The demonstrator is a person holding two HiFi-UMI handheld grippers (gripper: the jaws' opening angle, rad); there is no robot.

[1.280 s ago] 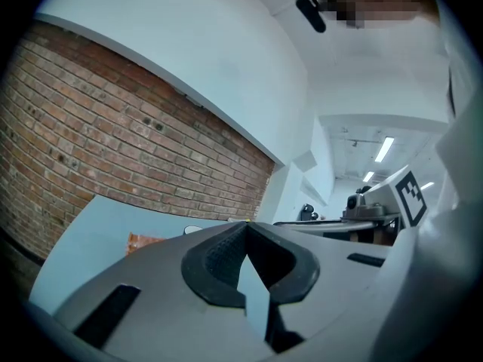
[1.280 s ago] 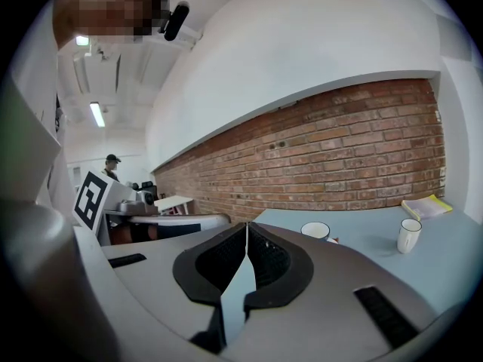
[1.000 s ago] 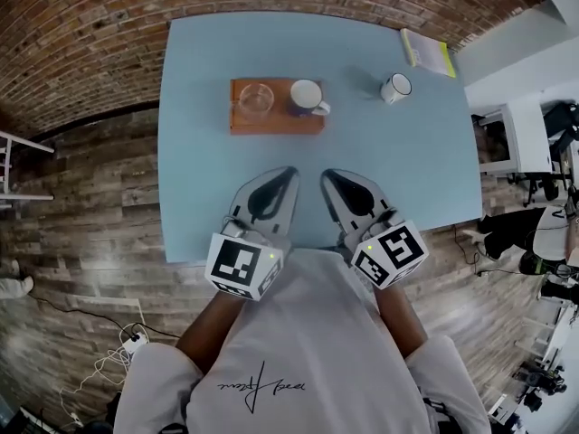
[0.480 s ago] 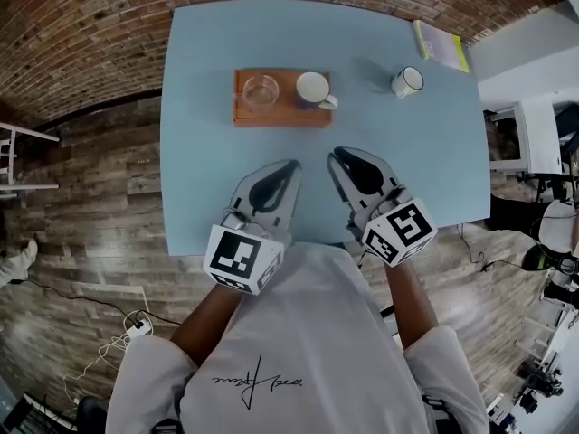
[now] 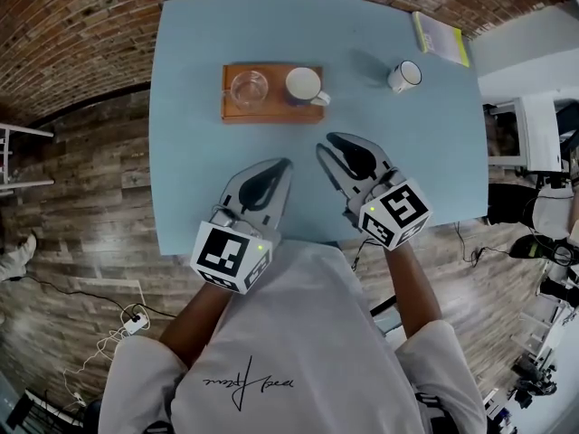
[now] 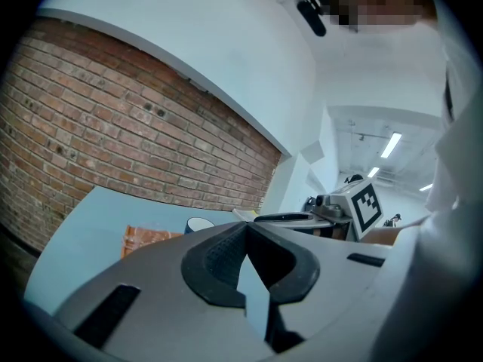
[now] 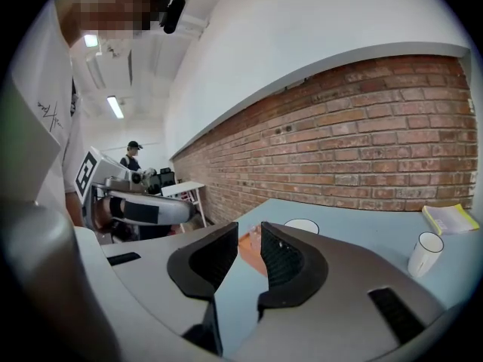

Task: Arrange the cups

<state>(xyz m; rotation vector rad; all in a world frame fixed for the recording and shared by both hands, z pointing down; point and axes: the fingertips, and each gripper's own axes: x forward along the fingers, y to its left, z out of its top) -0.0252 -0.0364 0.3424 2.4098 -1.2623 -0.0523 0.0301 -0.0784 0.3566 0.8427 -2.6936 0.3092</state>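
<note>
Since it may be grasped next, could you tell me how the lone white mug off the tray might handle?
The white mug stands upright and looks taller than wide, so a sideways nudge might tip it. Its smooth wall looks rigid but probably slippery.

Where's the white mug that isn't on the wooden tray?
Head view: the white mug sits on the table's far right, right of the wooden tray, near the book.

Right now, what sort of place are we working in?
Probably an office or lab workspace, not a home: exposed brick wall, wood-plank floor, ceiling strip lights, and a plain blue table.
</note>
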